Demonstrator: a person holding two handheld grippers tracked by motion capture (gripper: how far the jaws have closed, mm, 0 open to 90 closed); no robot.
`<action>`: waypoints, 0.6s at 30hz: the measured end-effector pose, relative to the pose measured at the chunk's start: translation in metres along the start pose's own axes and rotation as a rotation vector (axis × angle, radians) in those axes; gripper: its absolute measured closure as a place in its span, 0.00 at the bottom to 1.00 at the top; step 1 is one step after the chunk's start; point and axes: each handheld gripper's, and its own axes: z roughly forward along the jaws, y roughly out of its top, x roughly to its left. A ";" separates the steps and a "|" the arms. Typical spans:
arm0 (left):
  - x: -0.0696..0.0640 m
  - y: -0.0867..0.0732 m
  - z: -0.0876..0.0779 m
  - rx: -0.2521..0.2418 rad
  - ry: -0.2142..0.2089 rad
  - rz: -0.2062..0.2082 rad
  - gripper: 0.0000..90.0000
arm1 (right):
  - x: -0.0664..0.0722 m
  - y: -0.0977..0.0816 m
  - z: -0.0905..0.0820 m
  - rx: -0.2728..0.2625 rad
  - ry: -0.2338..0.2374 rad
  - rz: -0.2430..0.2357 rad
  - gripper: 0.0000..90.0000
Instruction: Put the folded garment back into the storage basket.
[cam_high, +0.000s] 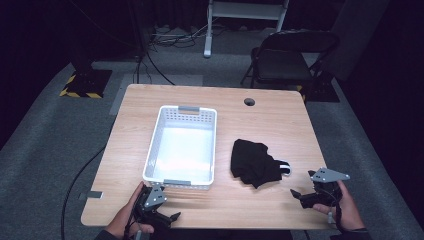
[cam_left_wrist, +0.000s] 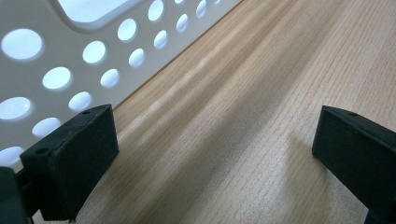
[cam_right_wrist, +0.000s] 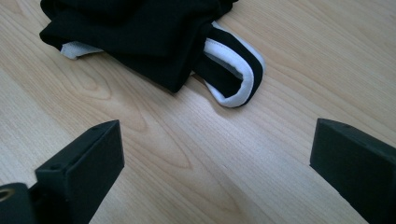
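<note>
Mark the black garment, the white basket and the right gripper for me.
black garment (cam_high: 254, 161), high view, middle of the crumpled cloth.
white basket (cam_high: 182, 183), high view, near rim.
right gripper (cam_high: 301, 194), high view, between its open fingertips.

Light is falling from above onto the bench, while the floor and the back of the room are sinking into near black. The inside of the white basket is glaring, its floor washing out to a bluish white in the high view. In the left gripper view, the basket's holes are blowing out to pure white, and a soft broad shadow is running diagonally along the wood grain. The black cloth is swallowing detail, its folds barely showing. In both gripper views the near black fingers are looking slightly soft, while the wood grain farther off is staying crisp. The high view is looking soft and faintly grainy.
</note>
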 end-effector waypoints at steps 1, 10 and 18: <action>0.000 0.000 0.000 0.000 0.000 0.000 0.00 | 0.000 0.001 0.000 0.001 -0.001 -0.003 0.04; 0.000 0.000 0.000 0.000 0.000 0.000 0.00 | 0.003 0.012 0.005 -0.003 0.006 -0.026 0.04; 0.000 0.000 0.000 0.000 0.000 0.000 0.00 | 0.004 0.021 0.009 -0.012 0.012 -0.042 0.04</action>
